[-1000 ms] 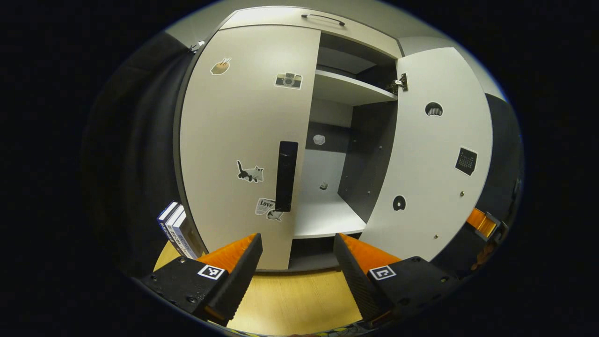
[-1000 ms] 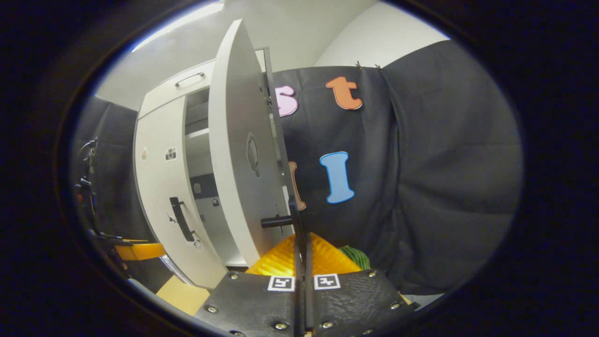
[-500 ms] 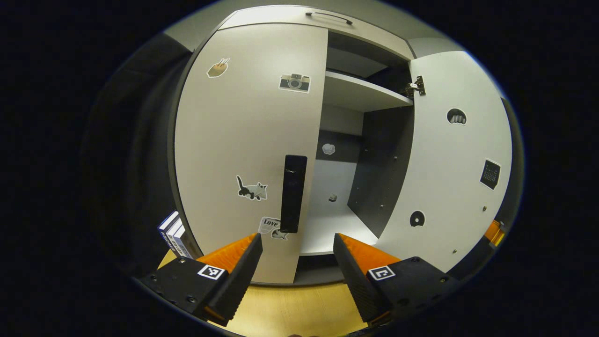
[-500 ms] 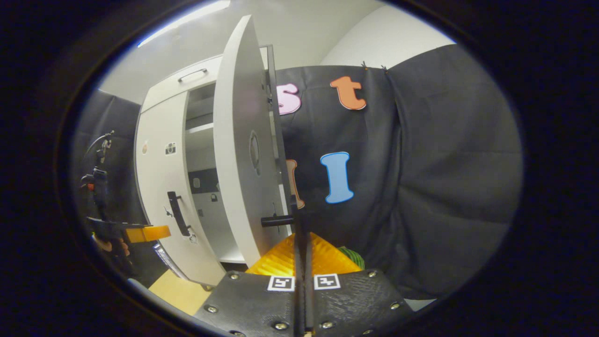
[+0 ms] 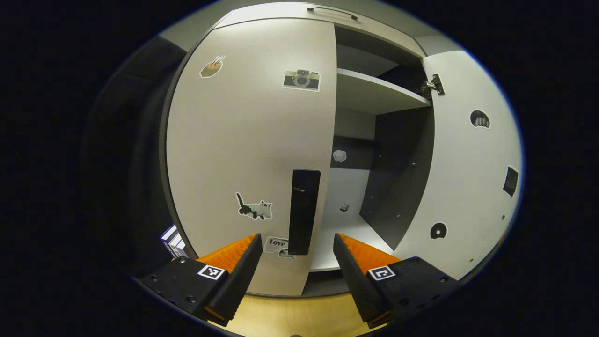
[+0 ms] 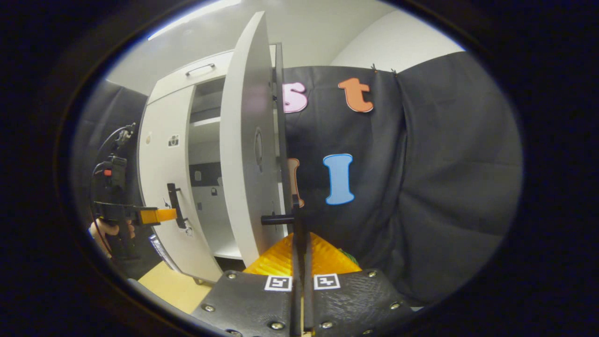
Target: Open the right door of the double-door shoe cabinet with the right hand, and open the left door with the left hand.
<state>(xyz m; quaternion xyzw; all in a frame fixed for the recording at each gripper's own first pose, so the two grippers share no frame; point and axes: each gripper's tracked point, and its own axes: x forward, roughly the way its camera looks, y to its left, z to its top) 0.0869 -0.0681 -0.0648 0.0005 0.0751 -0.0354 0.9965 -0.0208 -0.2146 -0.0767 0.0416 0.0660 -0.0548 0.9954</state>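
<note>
Ahead of the left gripper, the left door is closed, flat and matt pale with small stickers. Its handle, a dark upright bar, stands just beyond the gap between the fingers, which are spread wide and hold nothing. In the right gripper view the left gripper sits just short of that handle. The risk here is closing too early: the fingers could pinch air or clip the bar's edge and slip off its smooth face. A pull that is not along the hinge arc could also twist the bar out of the grip.

To the right, the cabinet interior shows a pale shelf and dark side wall. Further right, the right door stands swung open, a thin rigid panel. The right gripper is clamped on its handle, fingers pressed together on the slim dark bar. Pulling further could strain the hinge.
</note>
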